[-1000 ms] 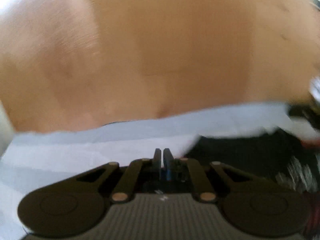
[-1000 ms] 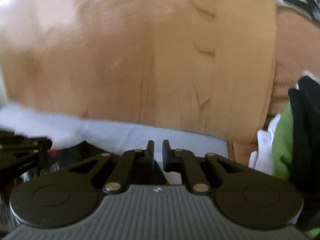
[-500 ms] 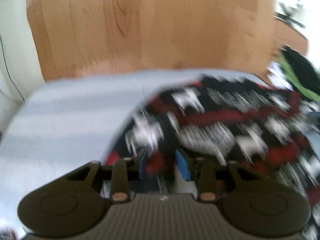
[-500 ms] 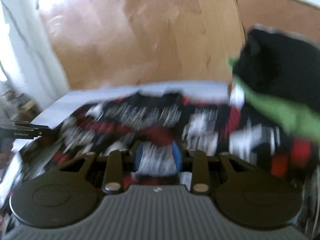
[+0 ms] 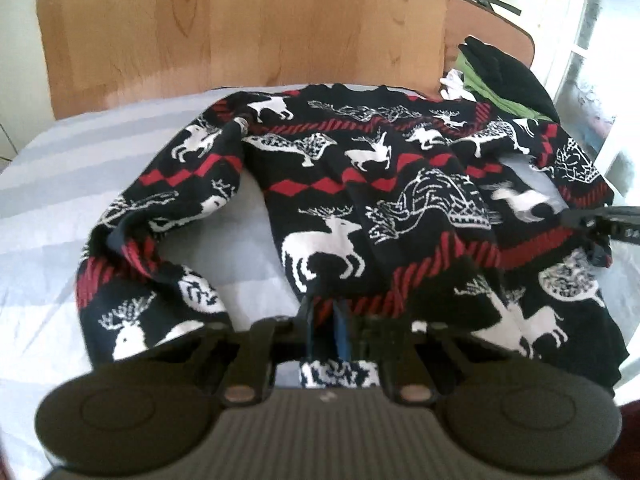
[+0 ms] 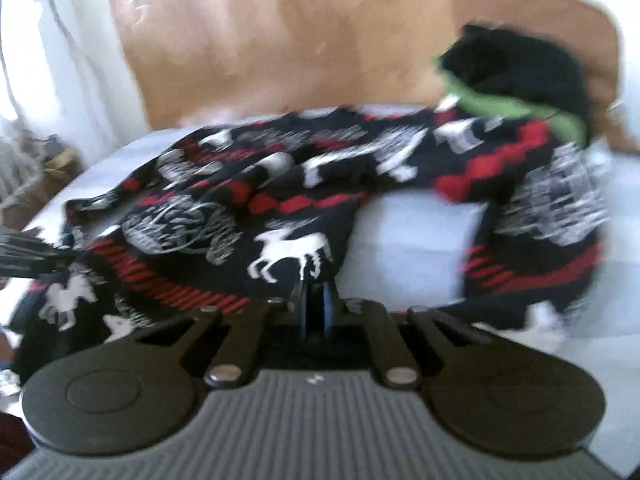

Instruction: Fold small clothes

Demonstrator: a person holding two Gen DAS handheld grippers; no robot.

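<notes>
The left claw [image 5: 324, 312] and right claw [image 6: 316, 300] each pinch the near hem of the reindeer sweater [image 5: 360, 184] spread on the pale sheet [image 5: 80, 184]; only the left view shows it sharply, the right being blurred.

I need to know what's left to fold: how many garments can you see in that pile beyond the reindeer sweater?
3: a black garment on top, a green one under it, a white one at the pile's left edge. More may be hidden.
</notes>
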